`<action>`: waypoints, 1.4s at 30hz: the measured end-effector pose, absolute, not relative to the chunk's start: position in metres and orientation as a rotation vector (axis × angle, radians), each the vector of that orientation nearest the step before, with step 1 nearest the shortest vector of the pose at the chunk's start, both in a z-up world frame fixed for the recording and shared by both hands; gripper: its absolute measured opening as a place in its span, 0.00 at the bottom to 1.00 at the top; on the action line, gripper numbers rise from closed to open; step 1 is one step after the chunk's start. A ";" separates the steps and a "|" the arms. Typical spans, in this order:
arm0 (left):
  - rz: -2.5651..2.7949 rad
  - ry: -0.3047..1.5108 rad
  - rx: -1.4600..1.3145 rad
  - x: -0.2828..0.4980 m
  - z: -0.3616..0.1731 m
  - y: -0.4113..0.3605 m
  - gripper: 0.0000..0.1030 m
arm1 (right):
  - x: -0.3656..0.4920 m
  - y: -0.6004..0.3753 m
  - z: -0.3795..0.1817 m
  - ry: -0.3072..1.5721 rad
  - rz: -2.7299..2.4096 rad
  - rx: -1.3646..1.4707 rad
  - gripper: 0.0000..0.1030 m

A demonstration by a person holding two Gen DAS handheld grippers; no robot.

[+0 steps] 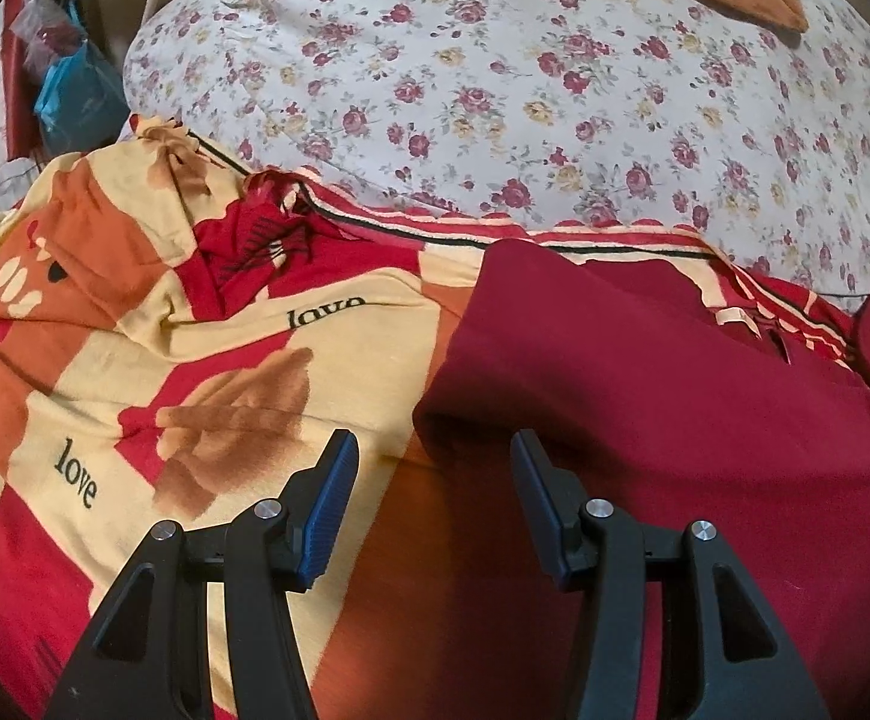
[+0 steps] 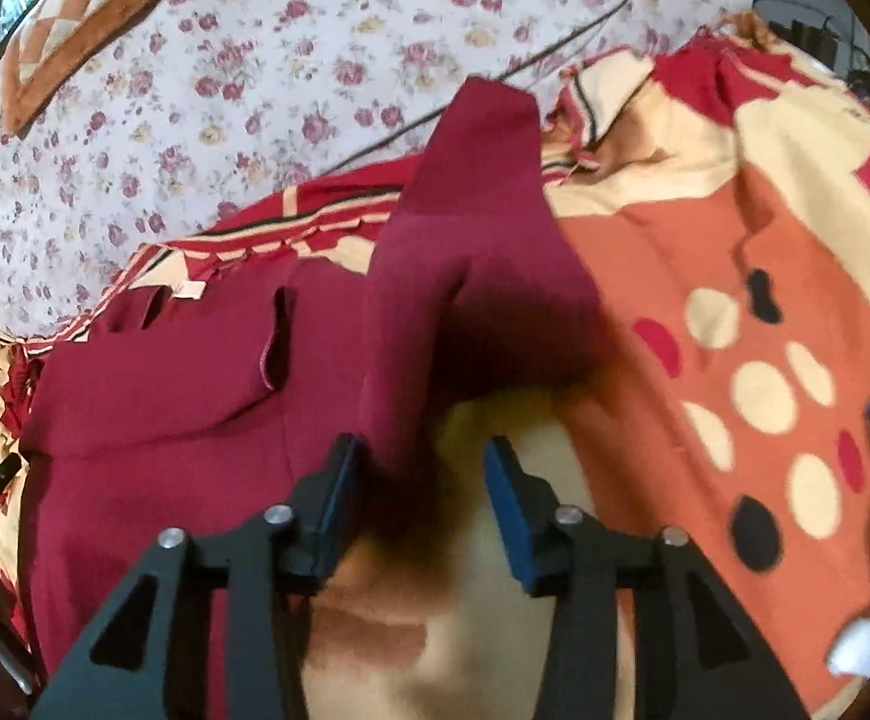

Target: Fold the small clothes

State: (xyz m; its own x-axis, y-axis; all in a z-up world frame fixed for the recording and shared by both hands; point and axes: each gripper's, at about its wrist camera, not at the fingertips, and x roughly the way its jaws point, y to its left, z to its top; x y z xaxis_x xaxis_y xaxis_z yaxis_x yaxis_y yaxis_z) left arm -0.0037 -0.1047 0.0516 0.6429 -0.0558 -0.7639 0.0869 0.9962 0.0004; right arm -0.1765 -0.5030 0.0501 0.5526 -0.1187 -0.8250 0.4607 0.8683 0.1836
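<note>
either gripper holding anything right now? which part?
Nothing held. Left gripper: jaws open beside the maroon garment. Right gripper: jaws open, with the garment's edge between them, unclamped.

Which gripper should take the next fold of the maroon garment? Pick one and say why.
Right. The right gripper is open with the garment's edge lying between its fingers, probably ready to pinch. The left gripper is open over the blanket, beside the garment.
</note>
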 end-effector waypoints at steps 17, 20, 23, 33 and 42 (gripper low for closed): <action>-0.125 0.871 0.045 -0.007 0.052 -0.113 0.31 | -0.149 -0.404 0.031 1.025 -0.102 0.244 0.58; -0.131 0.868 0.044 -0.007 0.053 -0.115 0.31 | -0.151 -0.400 0.031 1.021 -0.096 0.198 0.60; -0.143 0.865 0.044 -0.007 0.054 -0.118 0.31 | -0.151 -0.400 0.035 1.030 -0.094 0.201 0.60; -0.275 0.924 0.038 -0.011 0.046 -0.140 0.31 | -0.140 -0.398 0.033 1.039 -0.055 0.187 0.71; -0.284 0.908 0.158 -0.015 0.037 -0.163 0.31 | -0.121 -0.475 0.074 0.892 -0.152 0.331 0.71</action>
